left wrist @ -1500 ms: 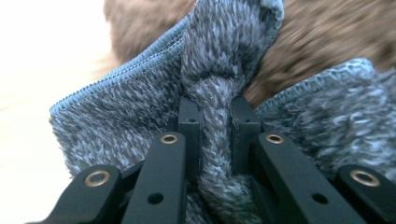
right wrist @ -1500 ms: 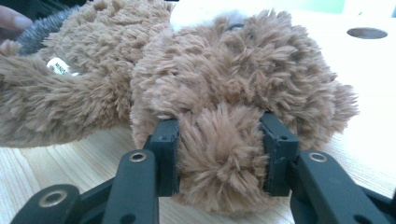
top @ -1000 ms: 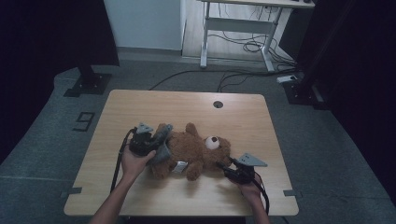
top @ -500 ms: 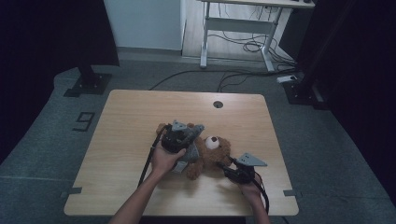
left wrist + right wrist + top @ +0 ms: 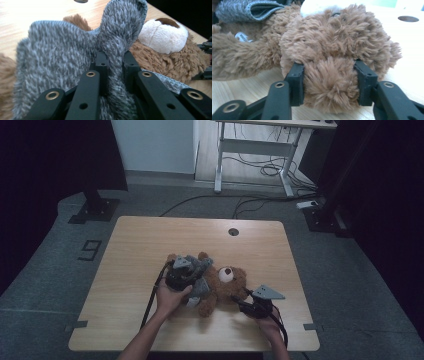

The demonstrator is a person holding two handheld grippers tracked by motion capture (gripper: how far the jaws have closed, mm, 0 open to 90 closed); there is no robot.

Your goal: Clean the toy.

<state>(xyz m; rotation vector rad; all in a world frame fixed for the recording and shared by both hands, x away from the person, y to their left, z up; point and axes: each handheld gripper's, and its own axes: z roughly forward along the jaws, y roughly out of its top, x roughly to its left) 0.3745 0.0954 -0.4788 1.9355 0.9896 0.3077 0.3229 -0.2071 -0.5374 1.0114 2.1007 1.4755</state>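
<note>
Since a second ago the left tool (image 5: pixel 192 270) is dragging the grey knit (image 5: pixel 62 57) across the bear (image 5: pixel 225 285) toward its head, pinched shut on a fold, while the right tool (image 5: pixel 328 83), jaws just easing wider, is still pressing its pads on a furry ear. Bear's lying mid-table (image 5: pixel 150 240), looking light and squishy, so I'd be grabbing thick bunches. Left tool view is showing that fold; high view isn't.

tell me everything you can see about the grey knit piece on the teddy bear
The grey knit piece is fuzzy, flecked fabric with a stitched hem, perhaps a small garment. It drapes over the brown bear lying on the table. The left gripper pinches a raised fold of it.
</note>
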